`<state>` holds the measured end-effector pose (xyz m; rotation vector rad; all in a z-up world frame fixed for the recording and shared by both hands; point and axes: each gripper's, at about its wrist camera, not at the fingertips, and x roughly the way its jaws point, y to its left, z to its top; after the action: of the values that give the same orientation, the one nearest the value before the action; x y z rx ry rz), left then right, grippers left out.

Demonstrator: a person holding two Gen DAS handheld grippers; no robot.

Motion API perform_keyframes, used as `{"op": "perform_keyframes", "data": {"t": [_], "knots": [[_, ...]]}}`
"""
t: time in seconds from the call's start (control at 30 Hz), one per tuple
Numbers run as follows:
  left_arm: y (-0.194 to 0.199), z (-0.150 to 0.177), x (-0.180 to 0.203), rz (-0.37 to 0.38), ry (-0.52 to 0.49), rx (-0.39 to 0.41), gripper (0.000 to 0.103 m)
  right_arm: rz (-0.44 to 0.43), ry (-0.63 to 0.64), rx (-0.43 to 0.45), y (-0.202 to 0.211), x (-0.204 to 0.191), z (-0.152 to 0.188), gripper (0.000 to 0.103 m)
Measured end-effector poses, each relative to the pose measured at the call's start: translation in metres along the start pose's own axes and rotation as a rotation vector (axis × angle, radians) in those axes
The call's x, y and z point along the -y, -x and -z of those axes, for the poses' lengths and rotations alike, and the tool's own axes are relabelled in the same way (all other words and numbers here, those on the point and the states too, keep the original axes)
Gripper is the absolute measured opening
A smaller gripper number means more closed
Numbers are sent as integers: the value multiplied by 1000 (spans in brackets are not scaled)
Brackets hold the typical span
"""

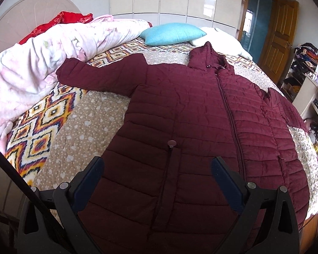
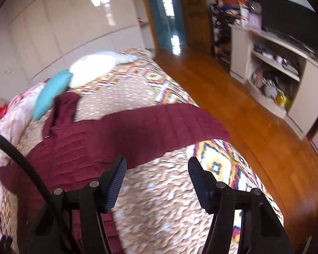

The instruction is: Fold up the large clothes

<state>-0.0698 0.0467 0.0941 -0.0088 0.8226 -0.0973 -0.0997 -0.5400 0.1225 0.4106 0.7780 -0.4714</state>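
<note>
On the bed (image 1: 78, 124), the maroon quilted jacket (image 1: 180, 110) lies spread flat, front up and zipped, one sleeve (image 1: 99, 74) stretched toward the pink quilt (image 1: 31, 63). My left gripper (image 1: 158, 169) hovers over its lower half, jaws wide apart and holding nothing. My right gripper (image 2: 156, 169) hangs over the bedspread beside the other sleeve (image 2: 159, 124), likewise wide open and empty. A blue pillow (image 1: 173, 33) rests beyond the collar.
</note>
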Motion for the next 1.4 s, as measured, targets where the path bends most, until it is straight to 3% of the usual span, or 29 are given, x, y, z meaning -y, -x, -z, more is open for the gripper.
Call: {"op": "perform_keyframes", "data": {"t": [0.1, 0.3, 0.57, 0.63, 0.67, 0.77, 0.9, 1.07, 1.2, 1.3, 1.4], "knots": [[-7, -1, 6, 2, -9, -9, 100, -11, -132, -76, -47, 40, -1, 55], [-31, -1, 20, 0, -26, -51, 100, -99, -478, -131, -125, 108, 0, 55], [-53, -1, 37, -15, -59, -89, 100, -99, -563, -107, -183, 120, -29, 55], [-56, 1, 40, -12, -66, -99, 100, -75, -547, -113, -188, 118, -40, 39], [-56, 1, 40, -11, -68, -100, 100, -54, -529, -114, -190, 117, -44, 15], [-53, 3, 39, -4, -70, -90, 100, -1, -445, -71, -170, 102, -65, 10], [-47, 5, 30, 12, -42, -75, 100, 16, -208, 45, -115, 37, -92, 8], [-31, 9, 14, 22, -5, -48, 100, -159, 116, 101, -55, -93, -87, 7], [-14, 10, -3, 17, 26, -14, 100, -307, 388, 28, -46, -209, -34, 7], [-4, 11, -15, 11, 46, 8, 100, -336, 555, -59, -64, -276, 26, 7], [3, 11, -27, -1, 57, 22, 100, -334, 645, -165, -94, -314, 82, 9]]}}
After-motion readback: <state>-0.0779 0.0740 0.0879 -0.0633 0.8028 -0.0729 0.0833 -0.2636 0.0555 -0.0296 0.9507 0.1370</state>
